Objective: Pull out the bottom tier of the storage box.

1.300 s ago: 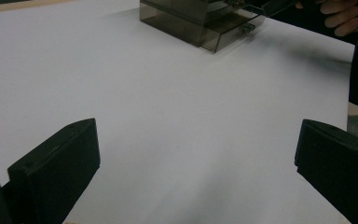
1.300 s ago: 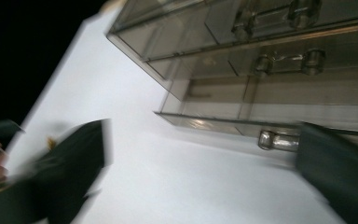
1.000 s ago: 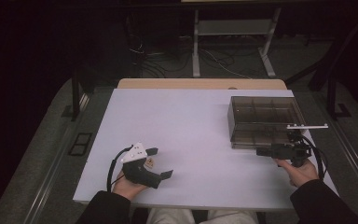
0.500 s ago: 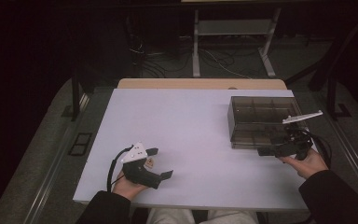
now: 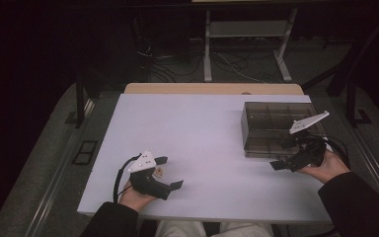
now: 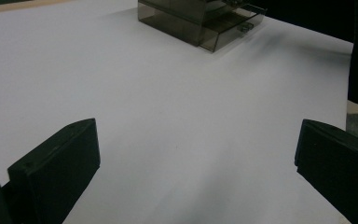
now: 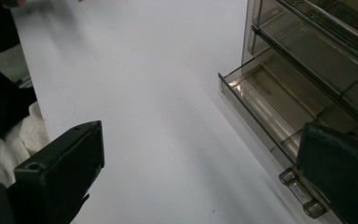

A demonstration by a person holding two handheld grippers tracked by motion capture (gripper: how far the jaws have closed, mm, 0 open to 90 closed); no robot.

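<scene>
The right claw, jaws spread, has swung up beside the drawer box, whose bottom drawer sits partly out; the left claw rests released on the counter.

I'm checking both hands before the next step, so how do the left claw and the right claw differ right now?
The left claw rests low over bare white table, far from the smoky plastic drawer box; the right claw sits right at that box, beside its pulled-out bottom drawer. The left claw's grey plate lies fairly flat, while the right claw's plate tilts upward. Both claws are open and hold nothing.
</scene>
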